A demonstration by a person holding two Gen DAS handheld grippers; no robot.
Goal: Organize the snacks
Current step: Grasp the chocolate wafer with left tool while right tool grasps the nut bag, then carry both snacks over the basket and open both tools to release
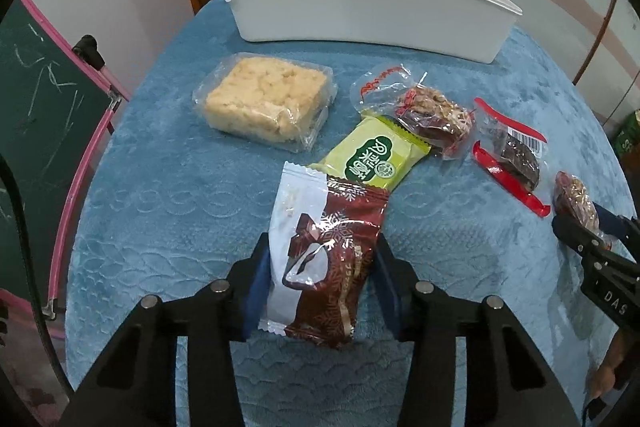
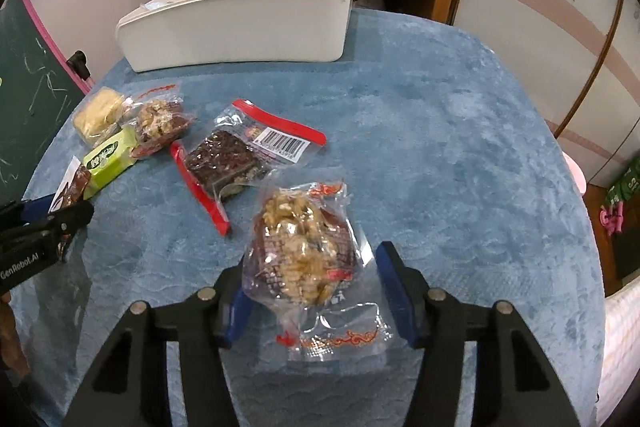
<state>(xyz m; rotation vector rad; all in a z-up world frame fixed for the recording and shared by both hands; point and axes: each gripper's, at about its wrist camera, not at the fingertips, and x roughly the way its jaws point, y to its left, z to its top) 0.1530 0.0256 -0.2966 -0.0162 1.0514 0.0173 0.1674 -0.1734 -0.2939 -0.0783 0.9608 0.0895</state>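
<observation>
— So, both hands are loaded?

— Nearly. The left gripper (image 1: 322, 279) has its jaws pressed against the sides of the brown-and-white wrapped cake (image 1: 324, 259). The right gripper (image 2: 310, 291) straddles a walnut-date pack (image 2: 304, 251), jaws wide, right pad clear of the film; I'd judge it not yet gripped.

— How to do it well?

— Close on the firm filling, not the loose film, then carry each to the white bin (image 1: 372, 11) at twelve o'clock on the blue cloth (image 1: 168, 195).

— The count?

— Six outside the bin: two walnut-date packs, the other (image 1: 432, 115) at one o'clock, one rice-crisp block (image 1: 264, 103) at eleven, one green packet (image 1: 376, 157), one dark bar in red-edged film (image 1: 516, 157), one cake.
</observation>
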